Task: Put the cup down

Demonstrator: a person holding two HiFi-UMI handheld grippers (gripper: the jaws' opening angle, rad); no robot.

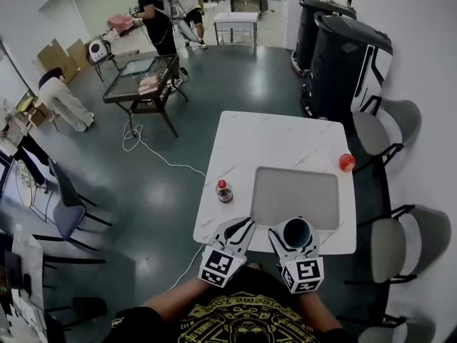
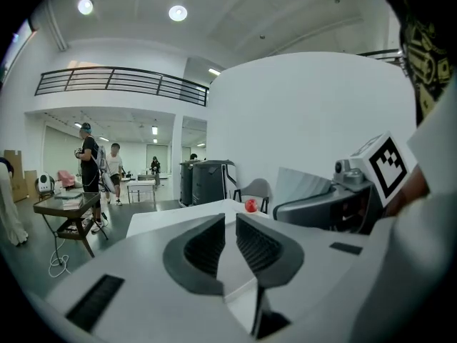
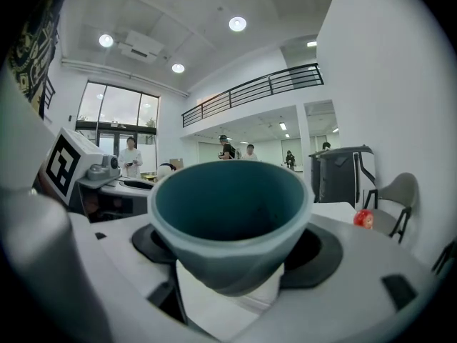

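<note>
Two tongs hang at the near edge of the surface (image 1: 285,138). My right tongs (image 1: 295,229) clamp the cup (image 3: 228,213) upright, probably for the mat (image 1: 296,195) ahead. My left tongs (image 1: 239,229) are nearly together, empty.

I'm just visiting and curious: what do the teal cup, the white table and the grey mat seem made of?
Cup: likely matte plastic or silicone; thick rounded rim, dull even colour, no glaze shine. Table: white top with faint grey veins, marble or marble-look laminate. Mat: flat, plain grey, no gloss; perhaps felt or rubber.
</note>
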